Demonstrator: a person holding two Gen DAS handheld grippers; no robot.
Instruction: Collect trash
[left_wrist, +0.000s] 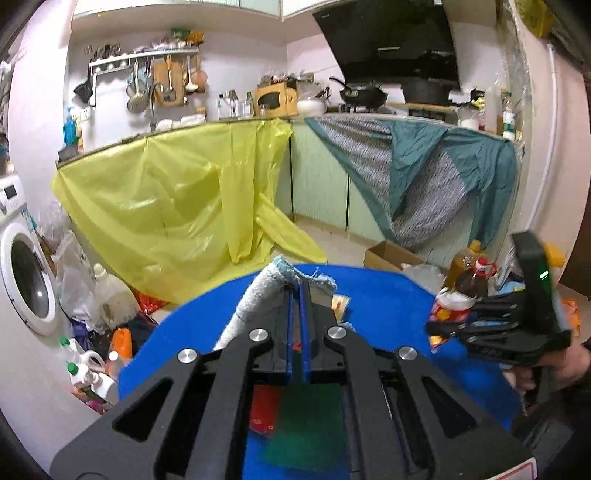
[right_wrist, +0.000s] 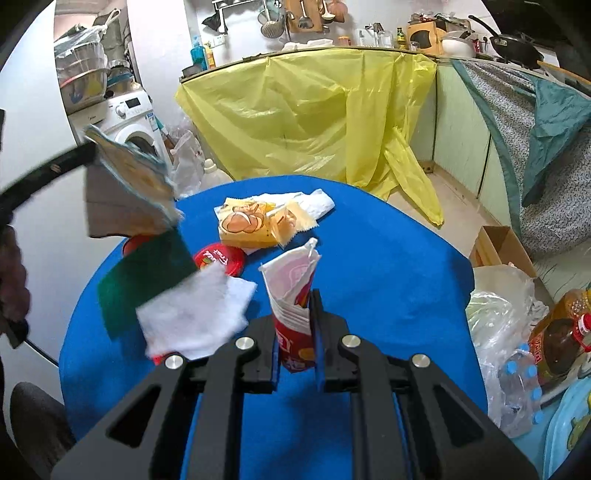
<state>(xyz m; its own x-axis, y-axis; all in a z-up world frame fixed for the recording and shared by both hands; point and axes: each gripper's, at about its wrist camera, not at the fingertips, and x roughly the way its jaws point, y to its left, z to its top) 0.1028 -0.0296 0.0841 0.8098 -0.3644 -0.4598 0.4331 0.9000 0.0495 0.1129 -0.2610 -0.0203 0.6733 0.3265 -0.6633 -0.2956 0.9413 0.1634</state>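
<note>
Trash is in both grippers and more of it lies on the round blue table (right_wrist: 388, 258). Left gripper (left_wrist: 295, 295) has its blue-lined fingers nearly together, pinching the frayed edge of a white and pale-blue cloth (left_wrist: 255, 295) that stands up and drapes down the left side of the fingers; in the right wrist view the same cloth (right_wrist: 129, 184) hangs raised above the table's left edge. Right gripper (right_wrist: 297, 321) is clamped on a crumpled red and white snack wrapper (right_wrist: 291, 291), held upright between its fingers with the torn top pointing up; the left wrist view shows it at the right, lifted beside the table. Below and just left of that gripper, a white napkin (right_wrist: 195, 314) overlaps a dark green sheet (right_wrist: 144, 273), with a red lid (right_wrist: 221, 258) touching the napkin's far corner. Farther across the tabletop sits a yellow food wrapper (right_wrist: 247, 225) with a white tissue (right_wrist: 314, 201) tucked behind it. Beyond the table a yellow plastic sheet (right_wrist: 314, 110) hangs over the counter front, a washing machine (right_wrist: 129, 122) stands to the left, and a cardboard box (right_wrist: 498, 247) rests on the floor at right.
</note>
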